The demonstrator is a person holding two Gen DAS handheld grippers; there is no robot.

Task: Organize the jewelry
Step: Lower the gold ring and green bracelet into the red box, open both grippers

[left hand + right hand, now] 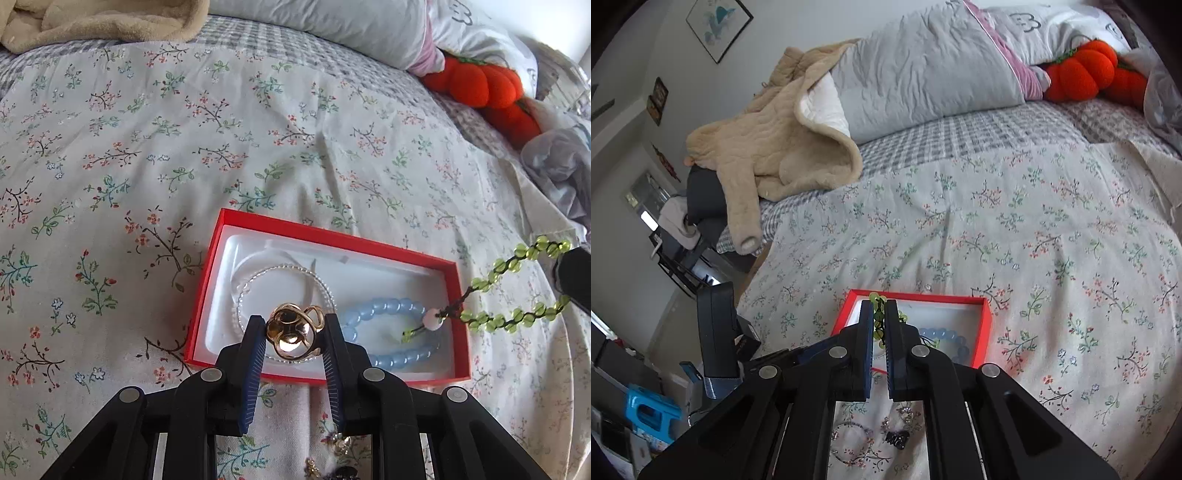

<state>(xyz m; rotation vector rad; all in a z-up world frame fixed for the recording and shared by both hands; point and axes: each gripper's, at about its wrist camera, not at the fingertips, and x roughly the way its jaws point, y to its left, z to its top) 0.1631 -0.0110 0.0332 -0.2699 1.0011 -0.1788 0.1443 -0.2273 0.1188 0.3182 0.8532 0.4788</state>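
A red box [456, 295] with a white liner lies on the floral bedspread. Inside it are a clear beaded bangle [251, 284] and a blue bead bracelet [391, 308]. My left gripper [295, 334] is shut on a gold ornament [293, 332], held just above the box's near edge. My right gripper [879, 317] is shut on a green bead bracelet [878, 332], which hangs over the box [984, 332]. In the left wrist view the green bracelet [509, 291] dangles over the box's right side, its tassel end inside.
Loose jewelry lies on the bedspread below the grippers: a dark beaded bracelet [849, 443], small brooches [897, 435]. A beige jacket [768, 147], grey pillows [923, 74] and orange plush pumpkins [1082, 74] lie at the bed's far end.
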